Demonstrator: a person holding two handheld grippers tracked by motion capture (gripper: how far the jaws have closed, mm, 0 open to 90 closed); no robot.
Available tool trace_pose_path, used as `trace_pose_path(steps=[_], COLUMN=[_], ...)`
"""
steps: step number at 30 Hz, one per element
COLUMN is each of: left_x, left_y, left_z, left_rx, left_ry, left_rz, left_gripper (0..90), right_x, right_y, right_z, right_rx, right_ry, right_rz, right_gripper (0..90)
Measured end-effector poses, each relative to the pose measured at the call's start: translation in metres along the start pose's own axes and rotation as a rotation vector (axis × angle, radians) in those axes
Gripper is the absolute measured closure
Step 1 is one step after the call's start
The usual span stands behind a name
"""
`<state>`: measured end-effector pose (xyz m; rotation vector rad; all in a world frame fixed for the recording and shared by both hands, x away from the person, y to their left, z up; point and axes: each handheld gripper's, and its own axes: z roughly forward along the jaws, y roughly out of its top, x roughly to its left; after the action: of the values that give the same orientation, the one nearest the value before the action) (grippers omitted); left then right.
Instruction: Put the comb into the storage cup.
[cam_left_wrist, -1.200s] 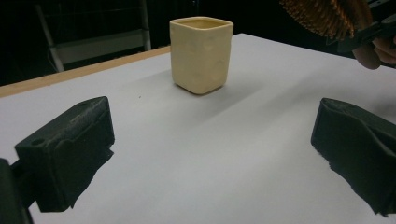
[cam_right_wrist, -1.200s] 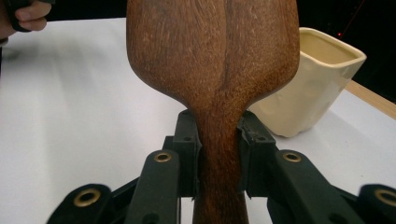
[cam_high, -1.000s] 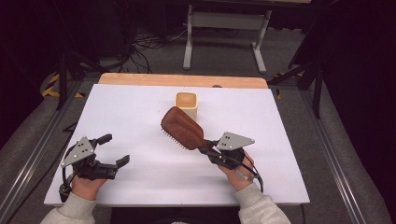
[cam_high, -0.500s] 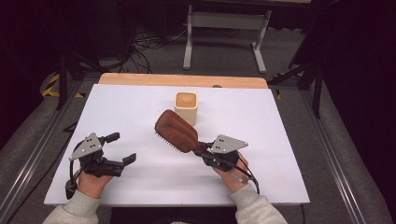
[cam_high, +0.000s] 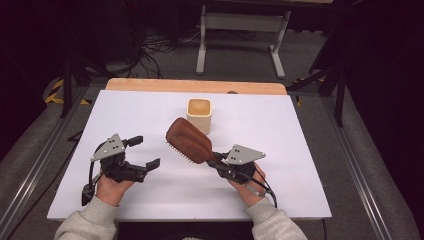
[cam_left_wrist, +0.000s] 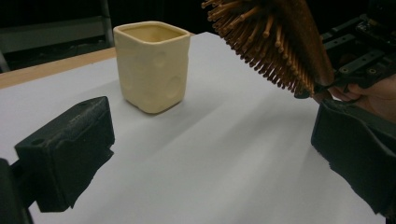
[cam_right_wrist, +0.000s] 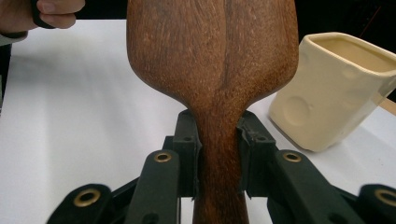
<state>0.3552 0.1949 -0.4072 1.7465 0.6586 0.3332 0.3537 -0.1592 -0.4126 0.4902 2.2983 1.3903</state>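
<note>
Right gripper view shows the right gripper (cam_right_wrist: 219, 154) clamped on the narrow handle of a wooden hairbrush (cam_right_wrist: 212, 60), a pad pressed against each side of the neck. In the high view the brush's broad head points up and away toward the cream cup (cam_high: 199, 114), apparently lifted off the white table (cam_high: 300, 130), though the angle makes that hard to judge. The bristles face down and toward the left gripper (cam_high: 146, 151), whose jaws stand wide apart with nothing between them. The left gripper view looks between those jaws at the cup, standing upright on the table, with the bristles near its upper right.
</note>
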Motion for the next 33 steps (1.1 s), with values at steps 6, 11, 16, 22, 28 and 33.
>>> trace_pose_path(steps=[6,11,16,22,28,33], left_x=[-0.004,-0.006,-0.011,-0.019,-0.020,-0.022], left_y=[0.010,0.017,0.024,0.030,0.035,0.036], left_z=[0.013,0.024,0.034,0.044,0.053,0.058], left_rx=[0.005,0.015,0.016,0.019,0.033,0.046], left_ry=[-0.005,-0.027,-0.060,-0.072,-0.090,-0.094], left_rz=[-0.007,-0.018,-0.015,0.005,-0.011,-0.010], left_gripper=[1.6,2.2,2.4,2.6,2.5,2.5], right_x=[0.001,0.001,0.001,0.001,0.002,0.002], right_y=[-0.001,-0.001,-0.001,-0.001,-0.001,-0.001], right_z=[0.001,0.001,0.001,0.001,0.001,0.001], right_rx=[0.003,0.002,0.003,0.005,0.006,0.006], right_ry=[-0.008,-0.008,-0.007,-0.010,-0.013,-0.014], right_rz=[-0.006,-0.006,-0.007,-0.011,-0.015,-0.016], right_gripper=[72.4,72.4,72.4,72.4,72.3,72.4])
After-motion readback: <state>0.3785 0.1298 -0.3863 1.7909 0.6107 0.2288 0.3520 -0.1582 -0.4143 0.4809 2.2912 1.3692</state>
